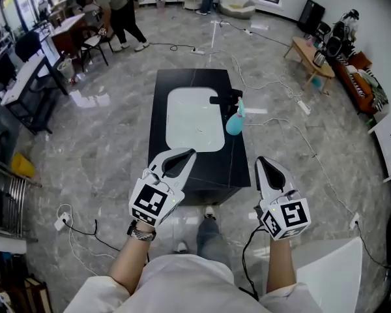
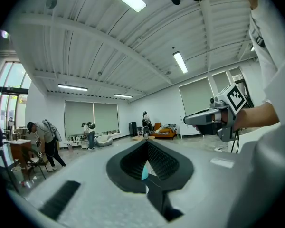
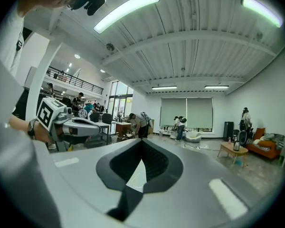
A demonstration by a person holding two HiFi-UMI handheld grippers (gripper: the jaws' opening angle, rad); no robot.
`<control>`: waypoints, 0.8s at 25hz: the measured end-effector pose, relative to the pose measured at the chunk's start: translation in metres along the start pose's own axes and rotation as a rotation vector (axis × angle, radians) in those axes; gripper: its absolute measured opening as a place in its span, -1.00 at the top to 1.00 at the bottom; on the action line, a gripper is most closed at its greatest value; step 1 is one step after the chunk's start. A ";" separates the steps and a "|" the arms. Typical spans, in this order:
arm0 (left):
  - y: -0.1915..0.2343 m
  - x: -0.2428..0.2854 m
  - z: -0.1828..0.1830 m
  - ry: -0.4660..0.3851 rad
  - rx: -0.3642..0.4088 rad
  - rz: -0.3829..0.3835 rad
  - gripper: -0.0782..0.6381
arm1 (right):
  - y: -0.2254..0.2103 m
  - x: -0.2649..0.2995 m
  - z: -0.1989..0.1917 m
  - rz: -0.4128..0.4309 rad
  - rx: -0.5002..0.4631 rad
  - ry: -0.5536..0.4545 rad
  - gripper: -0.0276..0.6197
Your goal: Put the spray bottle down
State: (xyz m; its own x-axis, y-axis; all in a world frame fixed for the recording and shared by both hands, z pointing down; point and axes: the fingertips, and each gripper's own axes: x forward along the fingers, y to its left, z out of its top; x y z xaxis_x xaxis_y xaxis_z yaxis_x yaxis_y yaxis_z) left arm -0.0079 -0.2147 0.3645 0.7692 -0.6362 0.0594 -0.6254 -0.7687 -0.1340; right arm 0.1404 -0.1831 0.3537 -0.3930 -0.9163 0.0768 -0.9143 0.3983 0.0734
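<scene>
A teal spray bottle point(image 1: 235, 121) with a black trigger head stands on the black table point(image 1: 202, 169), at the right edge of a white basin point(image 1: 194, 119). Both grippers are held level near the table's near edge, well short of the bottle. My left gripper point(image 1: 190, 152) point(image 2: 146, 142) is shut and empty; a teal sliver of the bottle point(image 2: 144, 171) shows through the gap behind its tips. Also shut with nothing in it, my right gripper point(image 1: 260, 160) point(image 3: 141, 140) is level with the left one. Each gripper view shows the other gripper alongside: the right gripper point(image 2: 186, 120), the left gripper point(image 3: 99, 126).
Cables and power strips point(image 1: 65, 222) trail across the marble floor around the table. People point(image 1: 120, 5) work at desks far back left. A low wooden bench point(image 1: 311, 57) stands at the right. A white panel point(image 1: 332, 266) lies by my right side.
</scene>
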 end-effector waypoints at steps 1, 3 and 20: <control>-0.002 -0.004 0.000 -0.001 0.005 0.002 0.76 | 0.004 -0.003 0.000 0.004 -0.001 0.000 0.90; -0.003 -0.011 0.000 -0.004 0.008 0.008 0.76 | 0.011 -0.007 0.002 0.011 -0.002 0.000 0.90; -0.018 -0.030 -0.006 0.003 -0.009 0.019 0.76 | 0.038 -0.018 0.000 0.043 -0.015 0.023 0.90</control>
State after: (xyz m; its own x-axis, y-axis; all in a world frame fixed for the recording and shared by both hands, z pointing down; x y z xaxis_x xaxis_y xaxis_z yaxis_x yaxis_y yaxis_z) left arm -0.0207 -0.1824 0.3706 0.7571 -0.6505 0.0598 -0.6407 -0.7573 -0.1267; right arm 0.1127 -0.1513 0.3546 -0.4298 -0.8971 0.1026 -0.8948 0.4384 0.0842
